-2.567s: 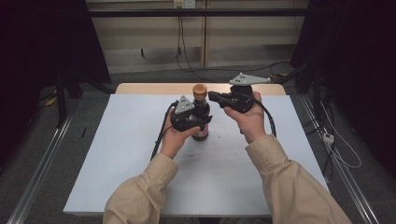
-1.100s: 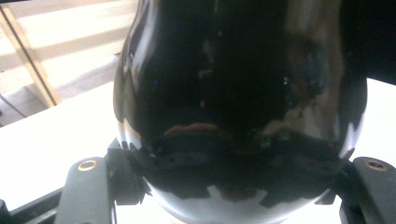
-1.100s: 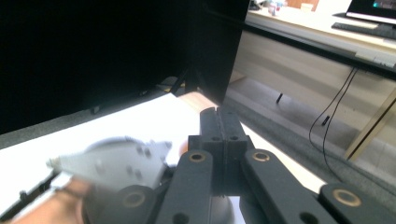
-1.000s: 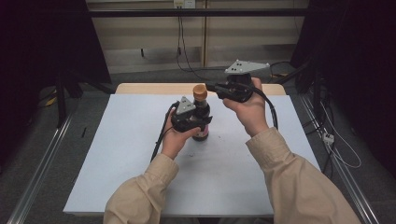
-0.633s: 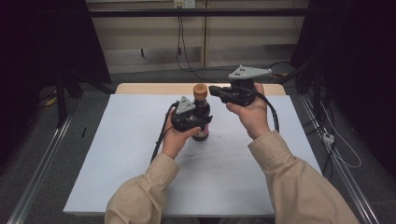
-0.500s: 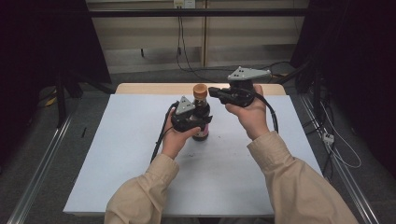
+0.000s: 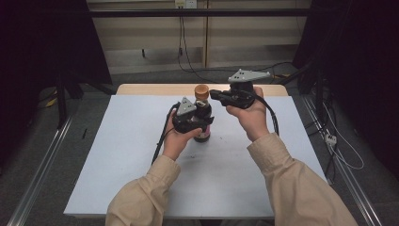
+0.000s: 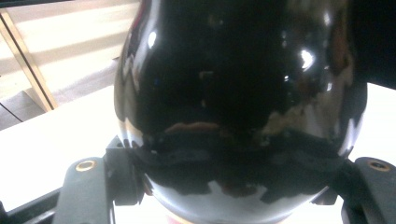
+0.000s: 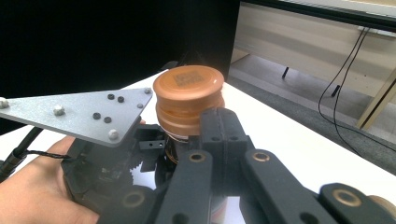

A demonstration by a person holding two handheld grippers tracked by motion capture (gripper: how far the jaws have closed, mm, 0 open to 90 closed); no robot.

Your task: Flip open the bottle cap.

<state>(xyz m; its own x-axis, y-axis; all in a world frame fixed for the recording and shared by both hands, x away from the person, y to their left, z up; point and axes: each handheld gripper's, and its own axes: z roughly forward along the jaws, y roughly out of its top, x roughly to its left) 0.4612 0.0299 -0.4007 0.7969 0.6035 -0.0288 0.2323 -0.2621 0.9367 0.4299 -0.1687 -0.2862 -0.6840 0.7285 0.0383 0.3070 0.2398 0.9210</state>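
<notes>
Bottle (image 7: 203, 123): a dark glass bottle is standing upright on the table, between the 2 grippers, its pink label showing low on the body just under the left gripper.
Cap (image 9: 189, 98): a round copper-brown cap with a printed square on top is sitting on the bottle neck, directly ahead of the right gripper's jaws.
Left gripper (image 7: 194, 123): its 2 jaws are sitting on either side of the bottle's body and pressing against the glass, holding the bottle; in the left gripper view the glossy black body (image 8: 238, 98) is bulging up between the jaws.
Right gripper (image 7: 216, 95): it is being held level at cap height, just beside the cap; in the right gripper view its jaws are lying close together, almost closed, with the tip reaching the cap's lower edge, and I cannot tell whether it is touching.
Left hand (image 7: 176, 139): it is wrapping the left gripper from behind, with the cable trailing down beside the wrist.
Right hand (image 7: 249, 113): it is gripping the right gripper from below, the grey plate (image 7: 247, 75) riding on top.
Table (image 7: 131, 155): its pale blue surface is carrying the bottle below both grippers.
</notes>
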